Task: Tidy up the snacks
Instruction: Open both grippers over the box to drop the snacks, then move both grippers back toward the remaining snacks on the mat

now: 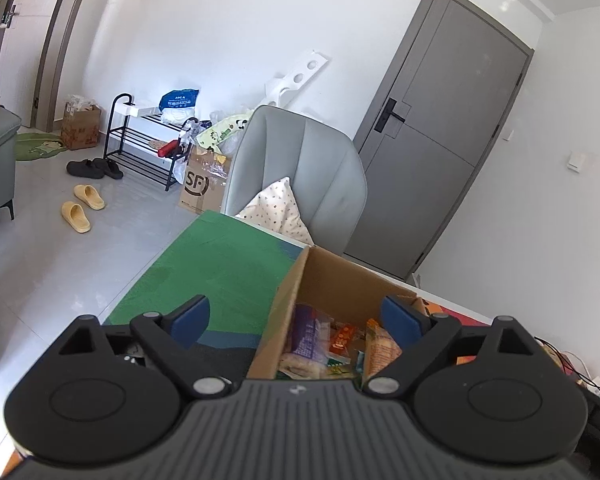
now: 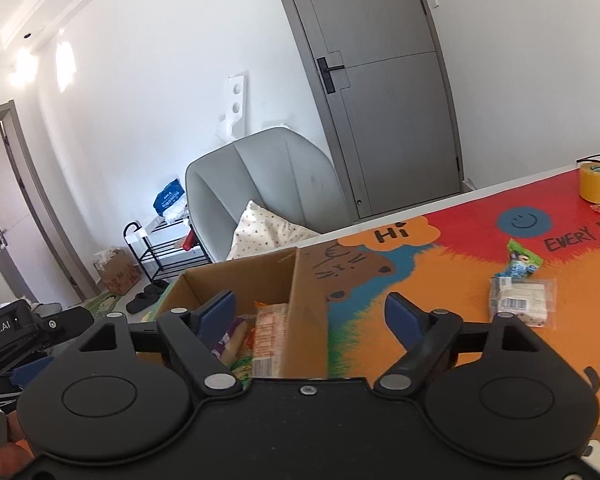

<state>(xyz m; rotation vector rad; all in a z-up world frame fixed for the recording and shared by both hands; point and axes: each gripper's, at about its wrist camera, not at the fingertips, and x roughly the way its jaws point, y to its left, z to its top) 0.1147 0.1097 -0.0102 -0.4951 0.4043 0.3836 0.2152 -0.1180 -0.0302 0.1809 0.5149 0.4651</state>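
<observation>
Box (image 1: 340, 280) wall sits between open left gripper (image 1: 296, 320).

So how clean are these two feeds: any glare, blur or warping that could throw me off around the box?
Left wrist view: sharp, door bowed by the fisheye, sun glare on the floor. Right wrist view: bright flare on the wall, cardboard box near edge slightly smeared, snack packets on the mat still readable.

My two wrist cameras look forward and slightly down, close over the shared cardboard box (image 1: 332, 280) (image 2: 300, 288); behind, probably the same grey chair (image 1: 300, 160) (image 2: 260, 168).
</observation>
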